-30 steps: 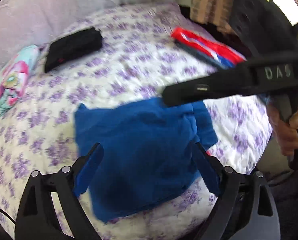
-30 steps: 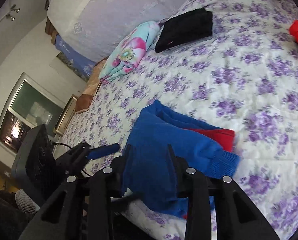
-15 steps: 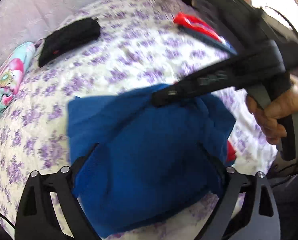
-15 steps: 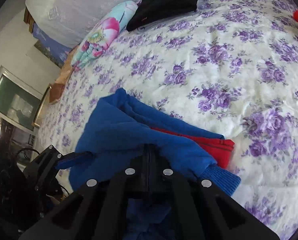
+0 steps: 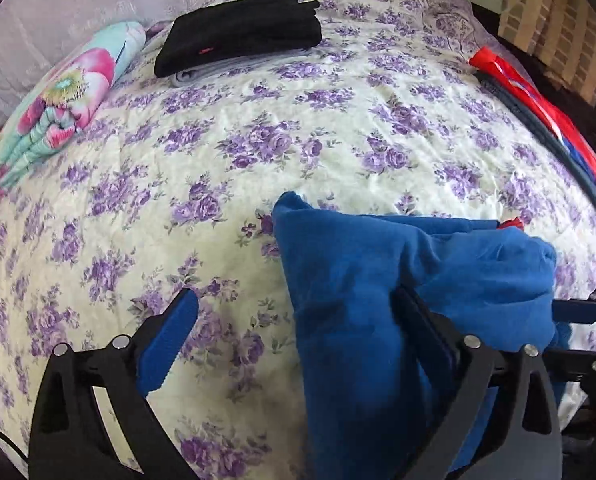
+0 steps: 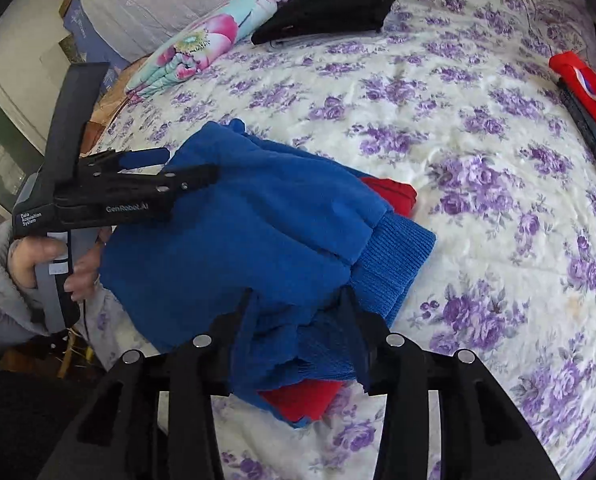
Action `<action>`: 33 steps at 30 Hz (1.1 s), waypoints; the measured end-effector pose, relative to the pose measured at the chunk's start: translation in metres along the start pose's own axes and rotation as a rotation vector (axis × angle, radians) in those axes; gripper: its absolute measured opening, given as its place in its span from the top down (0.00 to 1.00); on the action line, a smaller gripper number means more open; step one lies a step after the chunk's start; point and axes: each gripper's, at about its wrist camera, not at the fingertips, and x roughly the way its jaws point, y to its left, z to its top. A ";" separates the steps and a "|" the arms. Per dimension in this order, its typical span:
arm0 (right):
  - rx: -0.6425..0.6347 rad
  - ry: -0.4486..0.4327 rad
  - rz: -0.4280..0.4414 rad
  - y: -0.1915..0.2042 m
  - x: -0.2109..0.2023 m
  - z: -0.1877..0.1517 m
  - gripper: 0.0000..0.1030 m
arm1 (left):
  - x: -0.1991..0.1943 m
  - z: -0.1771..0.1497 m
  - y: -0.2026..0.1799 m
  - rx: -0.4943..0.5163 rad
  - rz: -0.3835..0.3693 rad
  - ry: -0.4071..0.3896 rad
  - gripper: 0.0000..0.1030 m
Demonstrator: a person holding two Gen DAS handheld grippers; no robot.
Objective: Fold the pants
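The blue fleece pants with red lining lie folded in a bundle at the near edge of the bed; they also show in the left wrist view. My left gripper is open, its right finger on the bundle's left part and its left finger over bare bedspread. It also shows in the right wrist view at the bundle's far left. My right gripper is open, its fingers either side of the ribbed cuff end.
The floral purple bedspread covers the bed. A folded black garment and a floral pillow lie at the far side. Red and blue clothes lie at the right edge.
My right gripper was shut on the pants and now stands open around the cuff end. My left gripper has shifted left, so the bundle sits to its right.
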 end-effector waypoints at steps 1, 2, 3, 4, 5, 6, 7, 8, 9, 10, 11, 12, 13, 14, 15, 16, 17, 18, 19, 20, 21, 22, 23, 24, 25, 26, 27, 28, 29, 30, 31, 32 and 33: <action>-0.002 0.004 -0.006 0.001 0.000 0.001 0.58 | 0.000 -0.002 -0.003 0.018 0.015 -0.010 0.04; -0.009 0.005 -0.014 0.002 -0.001 0.000 0.58 | 0.001 -0.001 -0.005 0.024 0.019 -0.012 0.04; -0.015 0.002 -0.020 0.004 -0.001 0.000 0.58 | 0.002 -0.001 -0.005 0.016 0.013 -0.006 0.04; -0.017 -0.002 -0.023 0.005 -0.002 0.000 0.58 | 0.003 0.001 -0.003 0.002 0.003 0.001 0.04; -0.014 -0.009 -0.025 0.007 -0.007 0.001 0.58 | 0.003 0.002 0.000 -0.014 -0.007 0.008 0.04; -0.014 -0.021 -0.024 0.010 -0.012 0.002 0.58 | 0.001 0.002 0.003 -0.028 -0.014 0.017 0.04; -0.017 -0.040 -0.021 0.014 -0.021 0.003 0.58 | -0.002 0.003 0.005 -0.041 -0.015 0.021 0.04; -0.029 -0.065 -0.019 0.019 -0.030 0.003 0.55 | -0.007 0.002 0.006 -0.050 -0.015 0.022 0.05; -0.052 -0.087 -0.023 0.026 -0.039 0.003 0.52 | -0.012 0.003 0.007 -0.057 -0.019 0.021 0.05; -0.077 -0.096 -0.028 0.032 -0.045 0.003 0.46 | -0.020 0.003 0.008 -0.064 -0.028 0.018 0.05; -0.100 -0.095 -0.034 0.037 -0.049 0.003 0.44 | -0.027 0.002 0.008 -0.068 -0.035 0.014 0.05; -0.121 -0.084 -0.042 0.042 -0.050 0.003 0.44 | -0.032 0.001 0.008 -0.070 -0.042 0.013 0.05; -0.135 -0.073 -0.042 0.045 -0.050 0.003 0.44 | -0.037 0.000 0.008 -0.071 -0.052 0.016 0.05; -0.144 -0.064 -0.040 0.048 -0.049 0.002 0.44 | -0.041 -0.002 0.007 -0.071 -0.058 0.019 0.05; -0.148 -0.059 -0.041 0.049 -0.047 0.001 0.43 | -0.044 -0.004 0.007 -0.071 -0.060 0.020 0.05; -0.148 -0.050 -0.043 0.050 -0.044 0.002 0.43 | -0.046 -0.007 0.006 -0.073 -0.062 0.022 0.05; -0.143 -0.035 -0.047 0.049 -0.040 0.002 0.43 | -0.047 -0.009 0.006 -0.074 -0.064 0.027 0.05; -0.130 -0.019 -0.055 0.046 -0.035 0.002 0.43 | -0.046 -0.012 0.006 -0.075 -0.067 0.033 0.05; -0.115 -0.003 -0.060 0.044 -0.030 0.002 0.43 | -0.044 -0.015 0.005 -0.074 -0.068 0.042 0.05; -0.095 0.015 -0.057 0.038 -0.023 0.001 0.43 | -0.042 -0.018 0.005 -0.073 -0.064 0.052 0.05; -0.078 0.028 -0.056 0.034 -0.016 0.000 0.43 | -0.037 -0.021 0.004 -0.072 -0.059 0.069 0.05; -0.068 0.033 -0.055 0.031 -0.012 -0.002 0.43 | -0.034 -0.024 0.004 -0.076 -0.064 0.080 0.05; -0.061 0.029 -0.050 0.028 -0.009 -0.004 0.43 | -0.030 -0.027 0.005 -0.087 -0.076 0.087 0.04; -0.058 0.022 -0.044 0.028 -0.008 -0.005 0.42 | -0.028 -0.030 0.006 -0.099 -0.081 0.090 0.04; -0.056 0.019 -0.041 0.028 -0.007 -0.006 0.41 | -0.027 -0.031 0.006 -0.105 -0.083 0.091 0.04; -0.057 0.020 -0.039 0.028 -0.007 -0.006 0.40 | -0.026 -0.031 0.007 -0.110 -0.087 0.093 0.04; -0.061 0.019 -0.039 0.029 -0.006 -0.006 0.39 | -0.025 -0.031 0.008 -0.116 -0.091 0.095 0.04; -0.068 0.019 -0.041 0.030 -0.006 -0.007 0.38 | -0.025 -0.031 0.008 -0.122 -0.095 0.097 0.04; -0.074 0.021 -0.044 0.031 -0.006 -0.006 0.36 | -0.025 -0.031 0.009 -0.125 -0.096 0.098 0.04; -0.083 0.022 -0.047 0.033 -0.006 -0.007 0.36 | -0.025 -0.031 0.008 -0.124 -0.094 0.097 0.04; -0.089 0.024 -0.049 0.034 -0.006 -0.006 0.35 | -0.026 -0.031 0.008 -0.124 -0.092 0.095 0.04; -0.093 0.024 -0.049 0.035 -0.006 -0.006 0.34 | -0.026 -0.031 0.008 -0.125 -0.093 0.096 0.04; -0.096 0.024 -0.050 0.035 -0.006 -0.005 0.33 | -0.027 -0.031 0.009 -0.131 -0.098 0.097 0.04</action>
